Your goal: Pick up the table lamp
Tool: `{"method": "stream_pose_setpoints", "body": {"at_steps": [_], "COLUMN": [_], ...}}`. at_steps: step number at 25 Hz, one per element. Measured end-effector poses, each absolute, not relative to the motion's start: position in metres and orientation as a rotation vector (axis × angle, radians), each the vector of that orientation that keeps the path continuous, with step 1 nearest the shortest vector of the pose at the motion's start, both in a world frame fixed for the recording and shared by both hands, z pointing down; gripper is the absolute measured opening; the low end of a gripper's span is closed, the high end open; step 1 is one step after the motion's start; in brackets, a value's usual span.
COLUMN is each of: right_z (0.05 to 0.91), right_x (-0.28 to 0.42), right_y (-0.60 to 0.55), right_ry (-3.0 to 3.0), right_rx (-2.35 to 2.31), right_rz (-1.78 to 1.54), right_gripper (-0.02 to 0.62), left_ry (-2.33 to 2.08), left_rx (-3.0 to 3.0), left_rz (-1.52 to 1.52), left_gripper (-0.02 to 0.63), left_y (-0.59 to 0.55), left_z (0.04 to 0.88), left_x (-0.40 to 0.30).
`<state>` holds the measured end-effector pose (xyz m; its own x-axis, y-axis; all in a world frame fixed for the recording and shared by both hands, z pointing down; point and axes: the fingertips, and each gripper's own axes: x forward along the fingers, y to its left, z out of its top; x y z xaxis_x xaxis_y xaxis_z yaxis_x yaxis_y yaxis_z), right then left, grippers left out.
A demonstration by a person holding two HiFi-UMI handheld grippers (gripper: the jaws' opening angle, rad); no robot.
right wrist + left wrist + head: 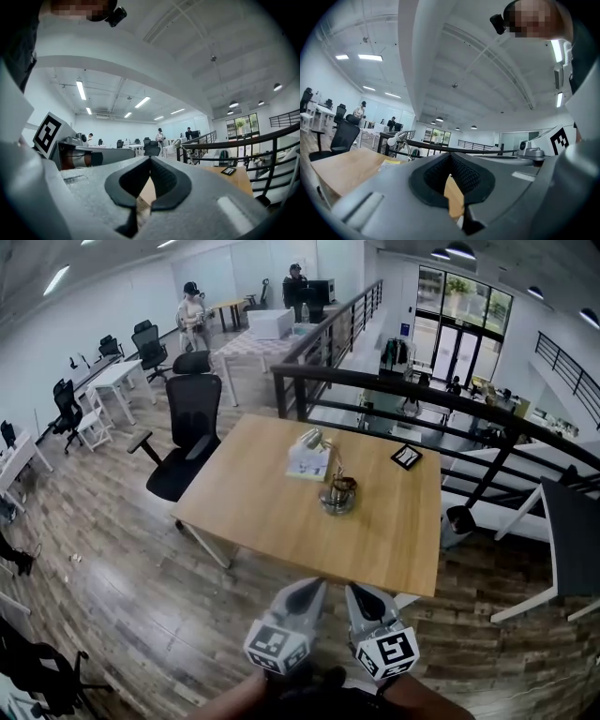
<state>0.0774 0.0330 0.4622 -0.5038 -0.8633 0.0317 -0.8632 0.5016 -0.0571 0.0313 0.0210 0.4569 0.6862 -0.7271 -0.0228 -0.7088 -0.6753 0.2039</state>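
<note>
Lamp (325,474): there is one, standing near the middle of the one wooden counter (272,512). Its round base is toward the near side and its head leans over a single pale sheet of paper (307,463). The base sits just beside that paper's near corner. One small black framed item (405,457) lies to the right, apart from the lamp.

Two grippers hover side by side off the counter's near edge, above the floor and well apart from the lamp. Each carries one marker cube. The left gripper (307,587) has its fingers clenched together with nothing between them, and so does the right gripper (362,591).

One black chair (192,423) stands at the counter's left edge. A dark railing (422,395) runs behind the counter. Two people are visible far back in the room, one (192,315) near the white desks and one (296,282) farther off.
</note>
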Motion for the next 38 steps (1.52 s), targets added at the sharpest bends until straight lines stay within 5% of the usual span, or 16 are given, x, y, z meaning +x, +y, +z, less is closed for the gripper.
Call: {"method": "stream_pose_setpoints", "body": {"at_steps": [38], "right_z": [0.457], "right_x": [0.018], "right_y": [-0.215], "right_ry": [2.557], "right_rx": [-1.850], "right_rz": [-0.105], "right_gripper": [0.005], "left_ry": [-0.927], "left_rx": [2.779], "left_rz": [-0.155], "left_gripper": [0.002], "left_y": [-0.248], "left_z": [0.447], "left_x": [-0.048]}}
